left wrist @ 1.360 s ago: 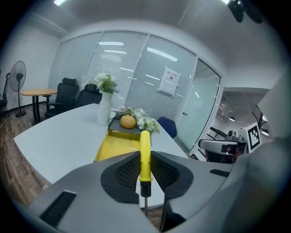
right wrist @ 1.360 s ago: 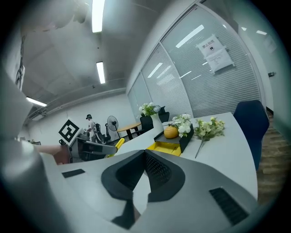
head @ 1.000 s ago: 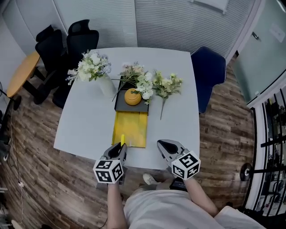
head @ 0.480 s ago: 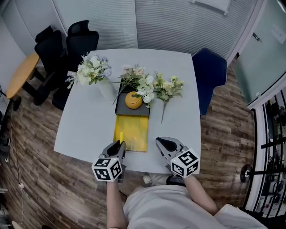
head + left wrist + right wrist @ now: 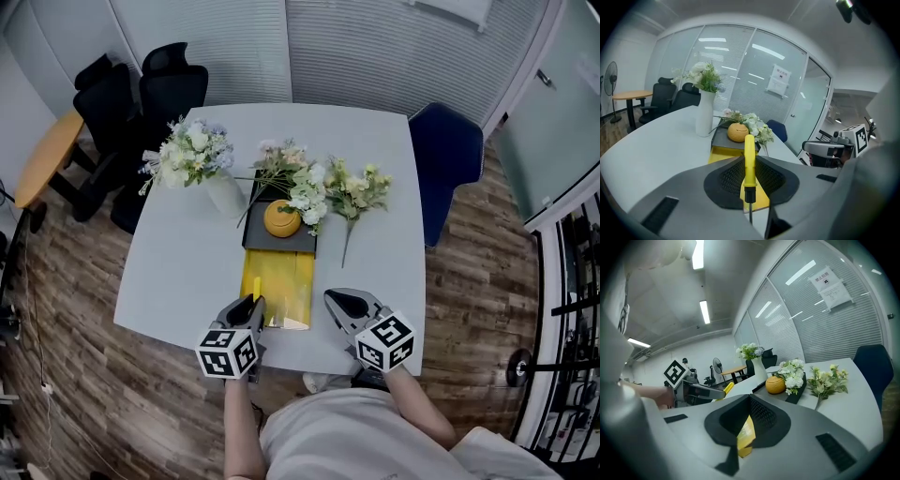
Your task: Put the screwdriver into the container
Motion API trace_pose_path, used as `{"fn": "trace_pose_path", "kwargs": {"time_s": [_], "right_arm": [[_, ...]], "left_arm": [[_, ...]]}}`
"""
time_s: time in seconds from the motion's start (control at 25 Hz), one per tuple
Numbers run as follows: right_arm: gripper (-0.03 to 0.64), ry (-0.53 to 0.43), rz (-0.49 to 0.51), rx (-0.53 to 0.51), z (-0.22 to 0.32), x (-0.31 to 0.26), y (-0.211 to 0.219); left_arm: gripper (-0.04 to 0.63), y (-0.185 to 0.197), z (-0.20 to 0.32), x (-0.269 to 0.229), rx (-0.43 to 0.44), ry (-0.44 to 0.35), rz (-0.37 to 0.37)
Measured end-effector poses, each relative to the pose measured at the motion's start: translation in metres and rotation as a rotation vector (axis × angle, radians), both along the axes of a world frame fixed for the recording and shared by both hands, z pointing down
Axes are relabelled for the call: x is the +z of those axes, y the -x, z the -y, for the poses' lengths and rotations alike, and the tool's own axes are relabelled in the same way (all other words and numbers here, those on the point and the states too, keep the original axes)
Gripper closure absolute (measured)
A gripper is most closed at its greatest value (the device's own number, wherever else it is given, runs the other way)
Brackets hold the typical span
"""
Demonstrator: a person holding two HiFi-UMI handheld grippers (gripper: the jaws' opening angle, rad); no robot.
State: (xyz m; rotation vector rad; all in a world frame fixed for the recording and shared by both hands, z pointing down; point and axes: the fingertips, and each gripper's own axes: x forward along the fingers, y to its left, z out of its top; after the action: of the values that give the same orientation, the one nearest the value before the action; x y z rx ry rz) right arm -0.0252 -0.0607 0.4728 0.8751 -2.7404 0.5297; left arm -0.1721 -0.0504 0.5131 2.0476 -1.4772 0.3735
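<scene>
A yellow-handled screwdriver (image 5: pixel 749 159) stands upright between the jaws of my left gripper (image 5: pixel 749 190), which is shut on it near the base of the handle. In the head view the left gripper (image 5: pixel 251 305) hovers at the near left corner of the flat yellow container (image 5: pixel 279 279), and the screwdriver's tip (image 5: pixel 255 285) pokes over the container's edge. My right gripper (image 5: pixel 330 300) sits just right of the container's near right corner, jaws together with nothing held. Through the right gripper's (image 5: pixel 746 446) narrow slit a sliver of the yellow container (image 5: pixel 746 430) shows.
Behind the container lies a dark tray (image 5: pixel 264 234) with a round orange object (image 5: pixel 281 217). A white vase of flowers (image 5: pixel 217 187) stands at the left, loose flower stems (image 5: pixel 352 192) at the right. A blue chair (image 5: pixel 450 155) and black chairs (image 5: pixel 141 94) flank the white table (image 5: pixel 178 272).
Both grippers have edged forward over the table's near edge. The left one, still holding the screwdriver, is now closer to the yellow container's corner.
</scene>
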Motion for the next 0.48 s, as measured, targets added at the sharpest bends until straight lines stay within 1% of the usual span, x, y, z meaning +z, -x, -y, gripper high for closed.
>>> {"fn": "trace_pose_path", "kwargs": {"time_s": [0.16,0.32,0.48], "right_arm": [[0.601,0.015,0.000,0.008,0.013,0.006,0.001],[0.601,0.037,-0.012,0.019,0.019,0.013,0.000],[0.601,0.058,-0.025,0.033,0.028,0.022,-0.003]], "left_arm": [[0.526,-0.004,0.013,0.009,0.025,0.020,0.004],[0.526,-0.009,0.019,0.022,0.056,0.056,0.014],[0.526,-0.013,0.029,0.034,0.087,0.086,0.033]]}}
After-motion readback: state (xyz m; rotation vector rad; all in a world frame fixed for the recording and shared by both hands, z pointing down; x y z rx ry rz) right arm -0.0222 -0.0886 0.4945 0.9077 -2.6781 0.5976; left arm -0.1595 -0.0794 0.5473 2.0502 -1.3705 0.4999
